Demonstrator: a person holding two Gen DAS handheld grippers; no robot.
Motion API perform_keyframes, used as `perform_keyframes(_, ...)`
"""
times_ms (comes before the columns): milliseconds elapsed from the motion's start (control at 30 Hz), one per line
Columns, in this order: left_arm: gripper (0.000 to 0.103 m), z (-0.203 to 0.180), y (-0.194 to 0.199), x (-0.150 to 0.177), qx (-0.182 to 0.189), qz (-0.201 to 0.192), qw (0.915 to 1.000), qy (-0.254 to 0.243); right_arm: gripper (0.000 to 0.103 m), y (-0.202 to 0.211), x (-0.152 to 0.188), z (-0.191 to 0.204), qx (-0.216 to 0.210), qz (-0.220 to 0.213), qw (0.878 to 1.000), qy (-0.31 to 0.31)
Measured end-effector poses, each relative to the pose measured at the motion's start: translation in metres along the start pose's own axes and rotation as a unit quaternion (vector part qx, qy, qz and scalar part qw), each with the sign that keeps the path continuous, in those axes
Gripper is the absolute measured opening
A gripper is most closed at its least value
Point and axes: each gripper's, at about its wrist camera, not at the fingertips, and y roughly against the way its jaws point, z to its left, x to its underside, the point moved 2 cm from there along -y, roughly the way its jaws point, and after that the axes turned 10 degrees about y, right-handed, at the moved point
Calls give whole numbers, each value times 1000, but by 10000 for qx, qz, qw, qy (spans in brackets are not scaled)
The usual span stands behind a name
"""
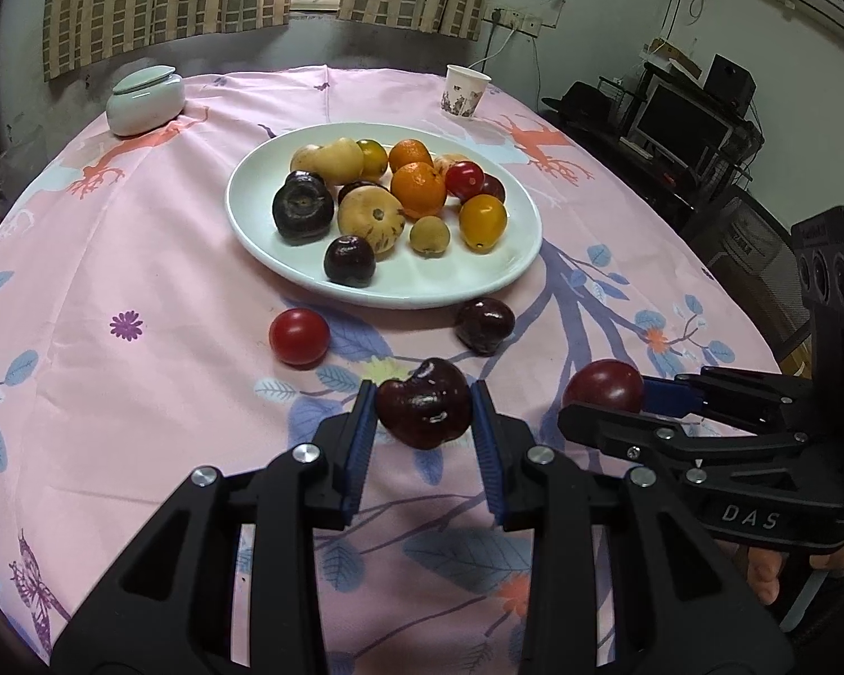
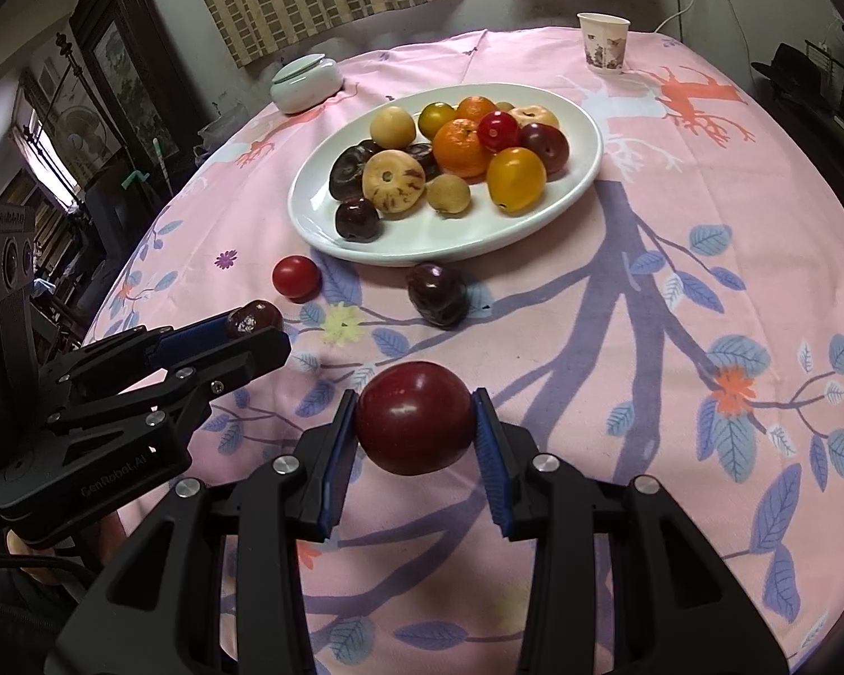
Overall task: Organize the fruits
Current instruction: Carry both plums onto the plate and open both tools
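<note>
Two tongs hover above a pink floral table (image 1: pixel 140 259), each clamped on fruit: the left tongs (image 1: pixel 425 413) grip a dark cherry (image 1: pixel 425 410), the right tongs (image 2: pixel 416 422) grip a red plum (image 2: pixel 415 417). Beyond them, a white plate (image 1: pixel 512 259) holds mixed fruit; a red tomato (image 1: pixel 299 336) and another cherry (image 1: pixel 484 325) lie just beside it.

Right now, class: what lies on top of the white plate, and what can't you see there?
The white plate holds piled fruit: oranges, a yellow tomato, a red tomato, dark plums and pale round fruits. The plate under the pile is hidden.
</note>
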Motion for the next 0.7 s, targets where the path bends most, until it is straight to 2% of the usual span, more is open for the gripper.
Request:
perform_keyframes(133, 34, 11, 6, -22, -42, -119, 9999, 23, 41, 1, -18, 3, 5, -76, 9998, 170)
perform_keyframes(233, 34, 21, 3, -50, -283, -250, 9993, 5, 41, 2, -37, 4, -7, -210, 9995, 252)
perform_keyframes(433, 34, 34, -20, -102, -457, -302, 9985, 97, 41, -8, -81, 9, 59, -431, 9977, 513)
perform_keyframes(533, 34, 37, -34, -112, -424, -236, 9987, 163, 41, -23, -96, 11, 177, -460, 9962, 717)
perform_keyframes(700, 34, 39, -50, -110, -388, -125, 9990, 166, 41, -51, -103, 2, 74, -209, 9982, 566)
